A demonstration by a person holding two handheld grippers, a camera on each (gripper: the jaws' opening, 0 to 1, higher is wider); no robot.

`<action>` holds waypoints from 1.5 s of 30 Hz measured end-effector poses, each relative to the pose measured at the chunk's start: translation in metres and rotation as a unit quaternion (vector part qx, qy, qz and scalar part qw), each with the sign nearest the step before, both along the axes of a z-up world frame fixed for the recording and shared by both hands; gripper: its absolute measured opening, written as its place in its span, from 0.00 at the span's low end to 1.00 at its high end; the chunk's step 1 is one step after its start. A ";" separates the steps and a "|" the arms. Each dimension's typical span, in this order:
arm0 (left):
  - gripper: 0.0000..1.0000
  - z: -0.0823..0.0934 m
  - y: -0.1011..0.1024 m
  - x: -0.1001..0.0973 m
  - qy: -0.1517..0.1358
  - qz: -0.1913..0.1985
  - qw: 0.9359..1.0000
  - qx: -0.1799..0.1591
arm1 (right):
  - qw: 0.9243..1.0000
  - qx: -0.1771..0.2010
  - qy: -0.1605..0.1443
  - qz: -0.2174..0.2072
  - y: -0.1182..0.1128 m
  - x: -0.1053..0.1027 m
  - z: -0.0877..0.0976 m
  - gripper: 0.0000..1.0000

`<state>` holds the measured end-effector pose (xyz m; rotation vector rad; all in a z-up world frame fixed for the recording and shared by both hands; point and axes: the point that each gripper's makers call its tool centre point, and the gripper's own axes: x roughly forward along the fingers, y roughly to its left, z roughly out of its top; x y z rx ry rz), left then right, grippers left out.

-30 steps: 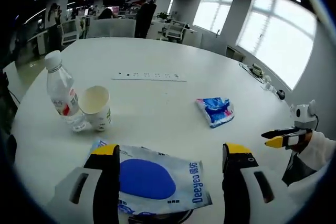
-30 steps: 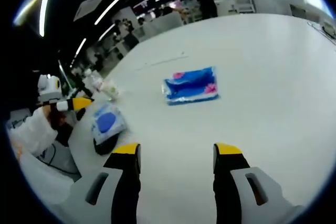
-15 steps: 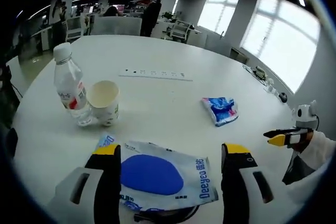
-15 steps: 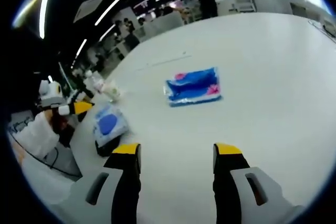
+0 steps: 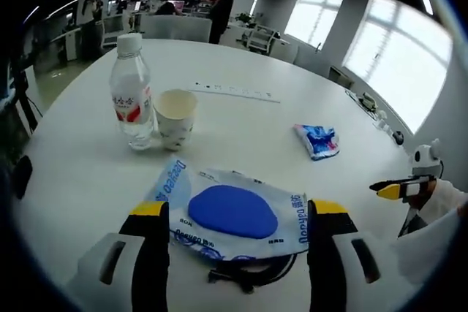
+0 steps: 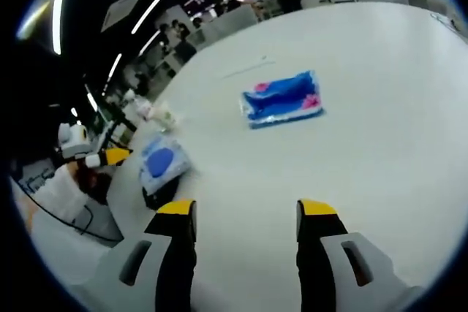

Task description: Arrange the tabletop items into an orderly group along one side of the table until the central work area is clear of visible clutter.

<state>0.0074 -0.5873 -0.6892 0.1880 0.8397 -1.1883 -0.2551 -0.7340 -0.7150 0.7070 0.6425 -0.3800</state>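
Spanning both views, white bench (image 5: pixel 80 173). Left hand-held gripper (image 5: pixel 234 217), jaws apart, has closed in on blue-white pouch (image 5: pixel 230 213); bottle (image 5: pixel 131 93) and cup (image 5: pixel 175 115) now nearer, touching. Pouch likely next pick. Right hand-held gripper (image 6: pixel 240 217), jaws apart, nothing held, faces blue-pink pack (image 6: pixel 284 99), mid-bench, uncleared. Pouch text: "Deeyeo". Bottle label red, unreadable.

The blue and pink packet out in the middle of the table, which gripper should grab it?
Probably the right gripper: the blue and pink packet lies straight ahead of its open jaws.
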 end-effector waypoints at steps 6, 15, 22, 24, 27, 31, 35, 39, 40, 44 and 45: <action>0.76 -0.002 0.006 0.008 0.006 0.013 1.000 0.002 | 1.000 0.003 -0.002 0.005 0.000 0.005 0.001 0.53; 0.76 0.000 0.002 0.013 0.001 0.014 1.000 -0.002 | 1.000 0.009 -0.010 0.003 0.001 0.007 0.002 0.51; 0.71 -0.009 0.013 0.037 -0.006 0.019 1.000 0.022 | 0.998 0.061 -0.022 0.022 0.021 0.024 -0.003 0.49; 0.70 -0.012 0.015 0.047 -0.003 0.027 0.999 0.021 | 0.997 0.073 -0.028 0.029 0.027 0.033 -0.004 0.48; 0.68 -0.018 0.017 0.057 -0.001 0.029 0.999 0.027 | 0.994 0.089 -0.028 0.060 0.047 0.051 -0.005 0.48; 0.64 -0.025 0.015 0.056 0.006 0.028 0.999 0.032 | 0.989 0.098 -0.026 0.107 0.070 0.071 -0.005 0.49; 0.62 -0.035 0.014 0.056 0.001 0.014 0.999 0.047 | 0.985 0.114 -0.032 0.129 0.083 0.088 -0.001 0.48; 0.55 -0.041 0.014 0.061 0.013 0.019 0.999 0.048 | 0.977 0.165 -0.053 0.125 0.094 0.111 0.004 0.46; 0.51 -0.043 0.014 0.061 0.022 0.021 0.998 0.046 | 0.974 0.173 -0.057 0.132 0.097 0.116 0.004 0.43; 0.40 -0.045 0.012 0.059 0.049 0.030 0.998 0.032 | 0.969 0.206 -0.052 0.127 0.107 0.130 -0.001 0.37; 0.38 -0.046 0.013 0.060 0.048 0.031 0.998 0.033 | 0.965 0.225 -0.053 0.125 0.113 0.133 -0.001 0.37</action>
